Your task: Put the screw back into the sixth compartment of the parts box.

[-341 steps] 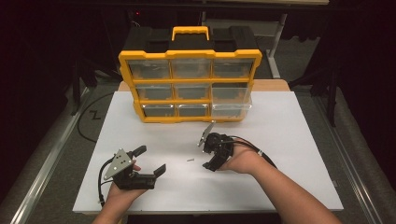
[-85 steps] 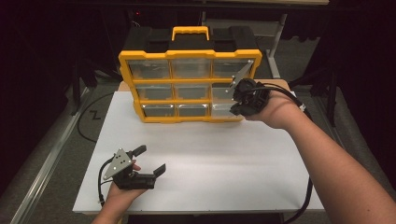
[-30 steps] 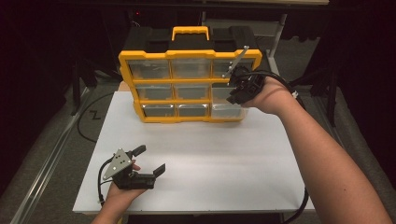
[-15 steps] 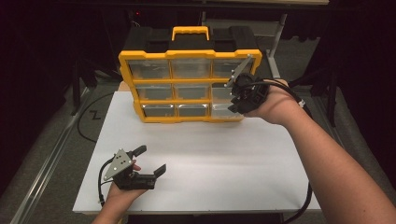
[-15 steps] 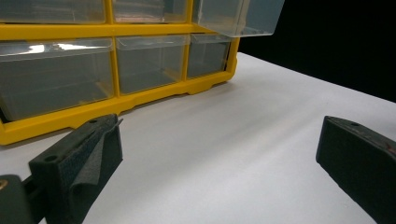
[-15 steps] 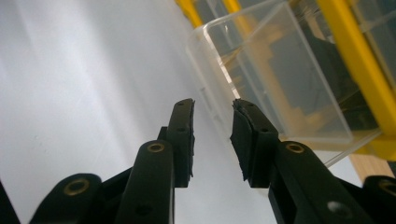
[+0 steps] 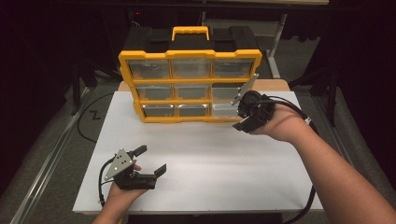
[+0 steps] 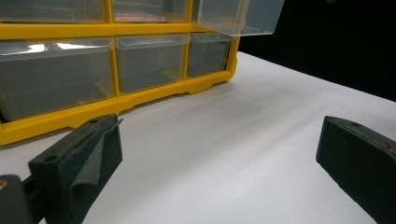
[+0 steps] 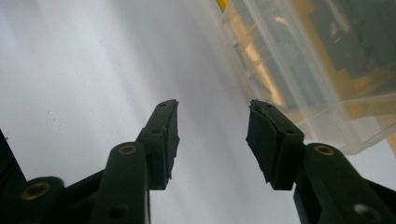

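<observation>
At the organizer's (image 7: pixel 189 84) right end, the middle-row drawer (image 7: pixel 227 93) juts out; the right gripper (image 7: pixel 250 112) hovers just beside it, fingers narrowly parted and empty, probably to handle the drawer. Well apart, the left gripper (image 7: pixel 147 161) rests wide open on the tabletop (image 7: pixel 219 163).

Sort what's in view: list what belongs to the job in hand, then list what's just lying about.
In the job:
- yellow drawer organizer
- pulled-out clear drawer, middle row at the right end
- right gripper, open, beside that drawer

Not in the job:
- left gripper, open, resting on the white table, holding nothing
- the other clear drawers, all pushed in
</observation>
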